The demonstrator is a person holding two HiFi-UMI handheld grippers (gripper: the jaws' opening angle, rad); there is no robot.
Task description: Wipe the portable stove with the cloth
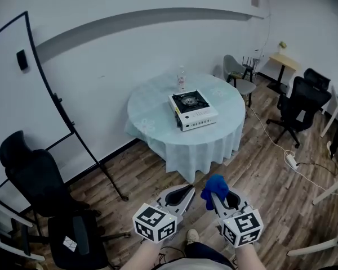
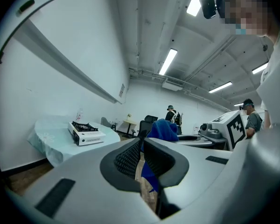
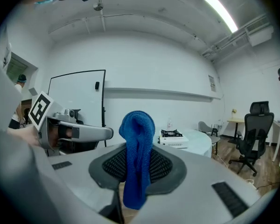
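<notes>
My right tongs (image 1: 218, 197) squeeze fuzzy blue cloth (image 1: 214, 185). My left tongs (image 1: 186, 192) closed, empty. White portable stove (image 1: 192, 110) sits mid desk (image 1: 151, 110).

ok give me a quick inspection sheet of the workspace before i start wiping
surface: round table with a pale cover, nothing spilled that can be seen
job's things: portable stove on the table; blue cloth held well short of it
clutter: one clear bottle behind the stove
grippers: left gripper tongs together, empty; right gripper tongs shut on the blue cloth
cables: white cable with power strip on the floor right of the table
surroundings: whiteboard at left, black office chairs either side, grey chair behind the table
</notes>
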